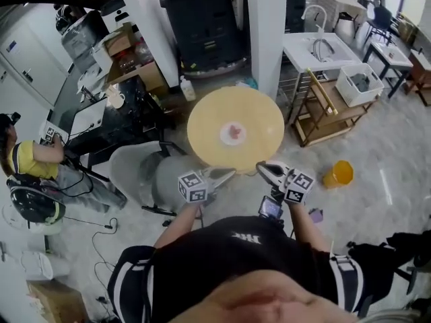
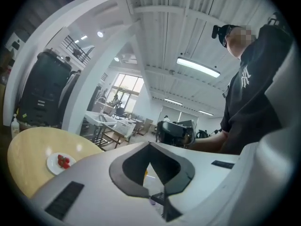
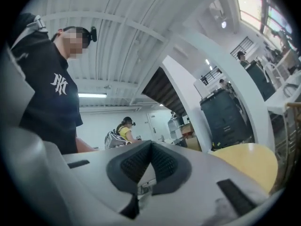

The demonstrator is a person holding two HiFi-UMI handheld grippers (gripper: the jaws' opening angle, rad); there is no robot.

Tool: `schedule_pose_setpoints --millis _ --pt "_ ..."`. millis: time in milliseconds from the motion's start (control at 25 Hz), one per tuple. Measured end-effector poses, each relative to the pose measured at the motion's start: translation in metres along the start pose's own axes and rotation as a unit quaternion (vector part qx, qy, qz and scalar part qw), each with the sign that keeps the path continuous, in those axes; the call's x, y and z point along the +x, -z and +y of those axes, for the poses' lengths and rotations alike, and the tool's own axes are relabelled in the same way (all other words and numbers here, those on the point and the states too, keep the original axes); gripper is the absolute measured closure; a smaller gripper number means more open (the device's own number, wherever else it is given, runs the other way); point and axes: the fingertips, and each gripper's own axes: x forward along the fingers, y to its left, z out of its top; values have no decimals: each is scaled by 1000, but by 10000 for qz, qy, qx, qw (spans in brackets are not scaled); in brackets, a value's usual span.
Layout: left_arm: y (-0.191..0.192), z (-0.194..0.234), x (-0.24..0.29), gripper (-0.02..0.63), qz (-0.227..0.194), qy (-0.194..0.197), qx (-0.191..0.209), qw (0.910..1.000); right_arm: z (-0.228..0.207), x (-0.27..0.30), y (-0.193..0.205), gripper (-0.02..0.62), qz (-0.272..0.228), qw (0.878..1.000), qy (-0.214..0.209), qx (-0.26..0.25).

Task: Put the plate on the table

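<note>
A small white plate (image 1: 234, 134) with red fruit on it lies in the middle of the round yellow table (image 1: 209, 116). The left gripper view shows the same plate (image 2: 60, 163) low at the left, on the table (image 2: 26, 154). Both grippers hover just off the table's near edge, tips pointing toward each other. My left gripper (image 1: 227, 173) is shut and holds nothing; in its own view the jaws (image 2: 150, 147) meet. My right gripper (image 1: 261, 168) is shut and empty too, its pads (image 3: 150, 149) together. The table's edge (image 3: 244, 161) shows to their right.
A grey chair (image 1: 138, 173) stands at the table's near left. An orange bucket (image 1: 339, 173) sits on the floor at the right. Behind are a white pillar (image 1: 266, 25), a black cabinet (image 1: 202, 22), a sink (image 1: 316, 49) and a wooden shelf (image 1: 330, 116). A person (image 1: 30, 160) sits far left.
</note>
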Motion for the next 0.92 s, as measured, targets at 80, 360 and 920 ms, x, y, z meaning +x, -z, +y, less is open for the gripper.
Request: schedule_pose_setpoints --millis 80,360,920 --pt "-2 -9 -5 598 -35 111 81 9999 15 -4 -2 597 -80 9998 166 -49" --pt "34 -61 -74 598 -130 322 -163 9993 92 0 25 597 286 9975 560 -337" --pt "104 -84 -146 598 -669 -513 -569 9948 134 -48 55 596 244 9881 1275 -827"
